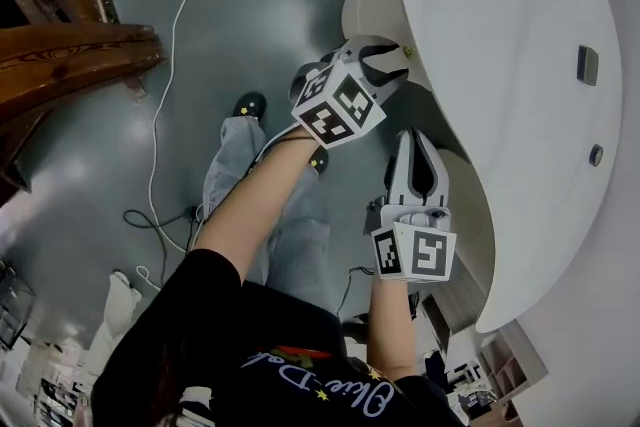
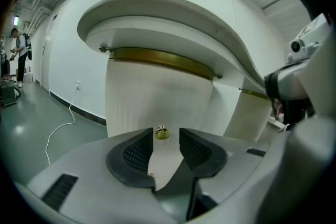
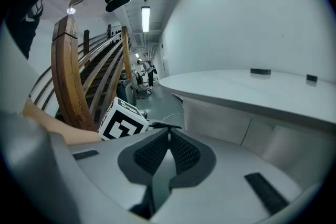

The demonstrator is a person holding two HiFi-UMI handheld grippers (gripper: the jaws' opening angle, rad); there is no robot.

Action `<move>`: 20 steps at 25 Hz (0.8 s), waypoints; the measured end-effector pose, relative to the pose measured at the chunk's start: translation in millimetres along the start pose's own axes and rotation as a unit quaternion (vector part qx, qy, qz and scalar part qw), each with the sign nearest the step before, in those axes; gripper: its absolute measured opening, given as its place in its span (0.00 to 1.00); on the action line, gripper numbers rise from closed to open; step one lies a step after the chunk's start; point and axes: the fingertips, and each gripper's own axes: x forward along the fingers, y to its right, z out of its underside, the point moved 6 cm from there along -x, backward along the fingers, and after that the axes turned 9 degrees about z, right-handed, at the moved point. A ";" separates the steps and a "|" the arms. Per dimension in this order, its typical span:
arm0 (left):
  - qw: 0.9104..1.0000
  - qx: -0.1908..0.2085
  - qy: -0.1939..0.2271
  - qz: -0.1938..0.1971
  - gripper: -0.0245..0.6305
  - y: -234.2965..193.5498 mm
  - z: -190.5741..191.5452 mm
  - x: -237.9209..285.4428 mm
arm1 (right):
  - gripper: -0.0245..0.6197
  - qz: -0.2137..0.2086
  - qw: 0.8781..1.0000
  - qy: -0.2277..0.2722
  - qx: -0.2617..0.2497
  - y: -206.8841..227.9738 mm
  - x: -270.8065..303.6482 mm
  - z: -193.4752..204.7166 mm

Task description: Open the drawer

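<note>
The drawer is a pale curved front under a white counter, with a brass strip along its top and a small brass knob. My left gripper is open right at the front; the knob shows in the gap between its dark pads, and no pad presses on it. From the head view, the left gripper points at the cabinet's edge below the counter rim. My right gripper hangs a little lower and nearer, shut and empty. Its pads meet at the tips.
A wooden curved railing stands at the left. A white cable trails over the grey floor. Two small dark fittings sit on the counter top. A person stands far down the hall. My own legs are below the grippers.
</note>
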 end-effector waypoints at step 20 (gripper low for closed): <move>0.999 -0.027 -0.013 -0.011 0.22 -14.7 7.7 39.9 | 0.06 0.010 1.000 -0.013 0.005 14.3 6.8 2.2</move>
